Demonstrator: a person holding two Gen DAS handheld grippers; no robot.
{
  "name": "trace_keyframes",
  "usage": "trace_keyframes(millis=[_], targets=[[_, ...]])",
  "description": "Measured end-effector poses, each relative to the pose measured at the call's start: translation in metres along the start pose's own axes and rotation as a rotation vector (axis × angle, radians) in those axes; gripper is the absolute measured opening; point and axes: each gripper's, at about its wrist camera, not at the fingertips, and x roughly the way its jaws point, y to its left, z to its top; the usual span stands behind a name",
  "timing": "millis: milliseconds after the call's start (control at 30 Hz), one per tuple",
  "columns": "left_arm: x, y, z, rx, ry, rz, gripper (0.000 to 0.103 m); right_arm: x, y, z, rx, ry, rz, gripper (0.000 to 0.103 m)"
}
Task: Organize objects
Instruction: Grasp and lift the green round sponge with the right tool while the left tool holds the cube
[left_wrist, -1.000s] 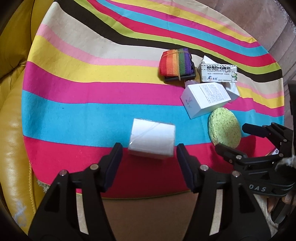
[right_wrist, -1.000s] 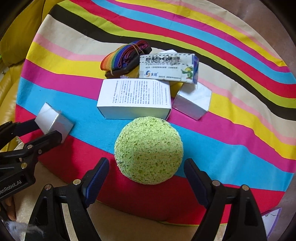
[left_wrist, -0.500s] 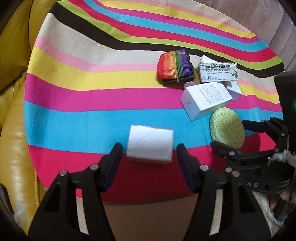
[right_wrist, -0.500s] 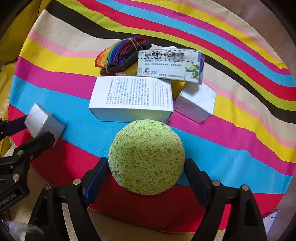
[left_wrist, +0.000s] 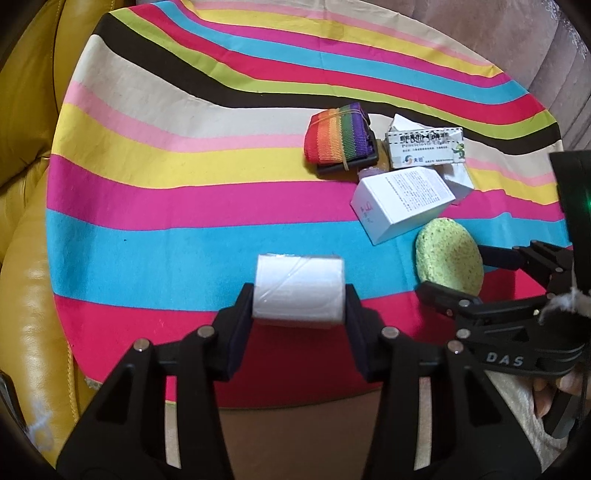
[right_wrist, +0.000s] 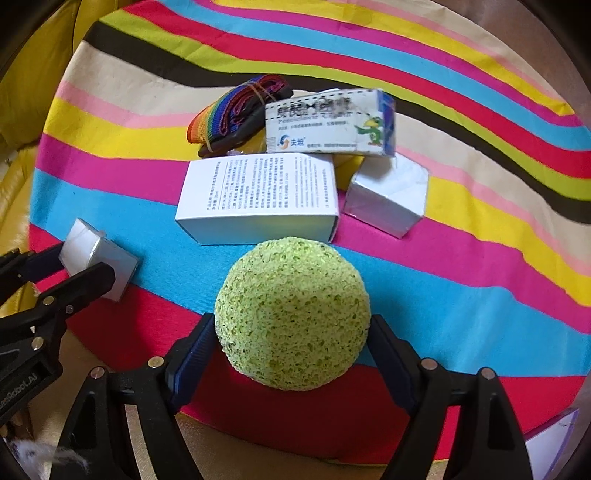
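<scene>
**A:** Ok so quick q on the tidy-up job. Left gripper (left_wrist: 299, 301) has its fingers pinched on the small white box (left_wrist: 298, 291), one pad on each end. Box sits at the near edge of the striped cloth (left_wrist: 184, 177), right where blue meets red. Looks solid to me?

**B:** Mostly, but the box has shiny film on it, so imo it could slide out if the lift is jerky. The pads also only catch the lower part of the ends, so it might tip fwd.

**A:** And the right gripper (right_wrist: 291, 332)?

**B:** Jaws are closing around the green sponge (right_wrist: 291, 314); it's between the fingers and both look to be touching its sides, tho I can't tell how hard they press. It's a round, soft thing lying near the cloth's front edge, just in front of the big white text box (right_wrist: 258, 195). Squeeze too low and it prob squishes and pops up out of the grip.

**A:** Anything else nearby to worry abt?

**B:** The pile behind it: medicine carton (right_wrist: 328, 122) leaning on top of other stuff, a white cube (right_wrist: 388, 195) beside it, rainbow strap (right_wrist: 229, 110) at the back. Swing the sponge fwd carelessly and that carton topples. Both grippers are also close together, so they could bump.
</scene>
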Motion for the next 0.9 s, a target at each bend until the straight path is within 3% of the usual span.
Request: trace_keyframes(millis=[333,400,500,733,900], targets=[[-0.02,-0.011,-0.001,0.043,-0.064,0.044,0.05,-0.048,0.007,-0.011,0.015,-0.152,-0.052,0.081],[-0.029,-0.015,-0.001,0.061,-0.097,0.063,0.05,-0.061,-0.018,-0.015,0.01,-0.176,-0.061,0.081],[-0.038,-0.02,-0.001,0.075,-0.127,0.075,0.05,-0.076,-0.017,-0.024,0.02,-0.215,-0.072,0.081],[-0.062,-0.03,-0.007,0.073,-0.169,0.054,0.05,-0.102,-0.034,-0.044,0.055,-0.306,-0.085,0.082],[-0.076,-0.039,-0.017,0.055,-0.173,0.026,0.05,-0.118,-0.036,-0.061,0.07,-0.32,-0.074,0.082]])
